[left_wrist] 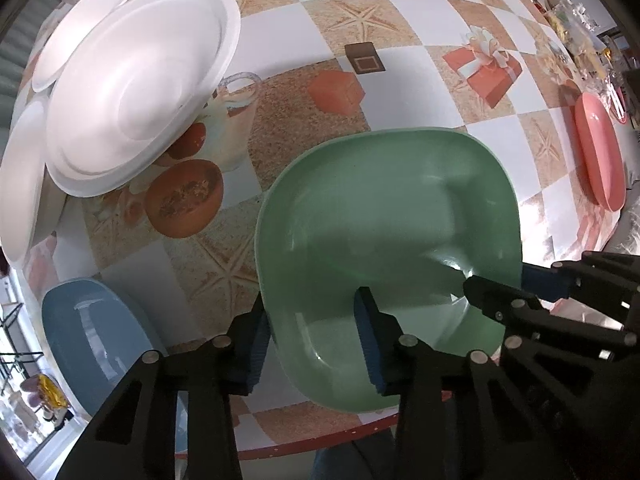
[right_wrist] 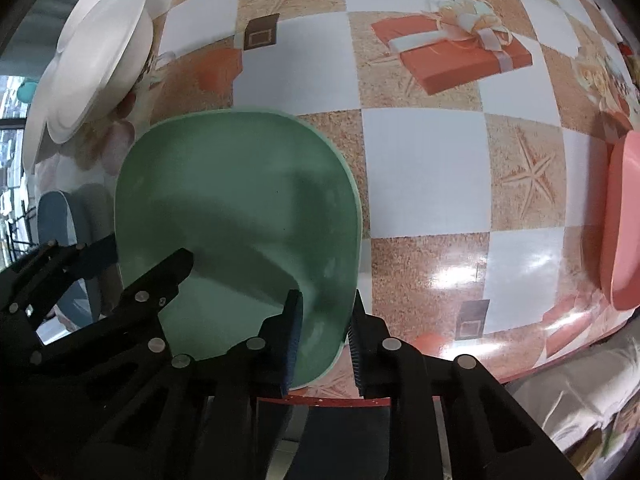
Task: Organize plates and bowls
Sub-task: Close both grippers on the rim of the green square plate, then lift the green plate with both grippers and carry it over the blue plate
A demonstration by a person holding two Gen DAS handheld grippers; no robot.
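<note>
A pale green square bowl [left_wrist: 384, 208] [right_wrist: 240, 184] sits near the table's front edge. My left gripper [left_wrist: 311, 296] straddles its left rim, one pad outside the wall and one inside, shut on it. My right gripper [right_wrist: 326, 296] clamps the opposite rim the same way, also shut on it. Each gripper shows in the other's view: the right gripper [left_wrist: 496, 276] at the bowl's right side, the left gripper [right_wrist: 150, 248] at its left. The bowl is empty.
Several white plates [left_wrist: 136, 88] [right_wrist: 96, 64] lie overlapping at the far left. A blue bowl [left_wrist: 92, 340] [right_wrist: 56, 216] sits left of the green one. A pink plate [left_wrist: 600, 152] [right_wrist: 624, 220] lies at the right. The table's red-trimmed edge [left_wrist: 320, 440] runs just below the grippers.
</note>
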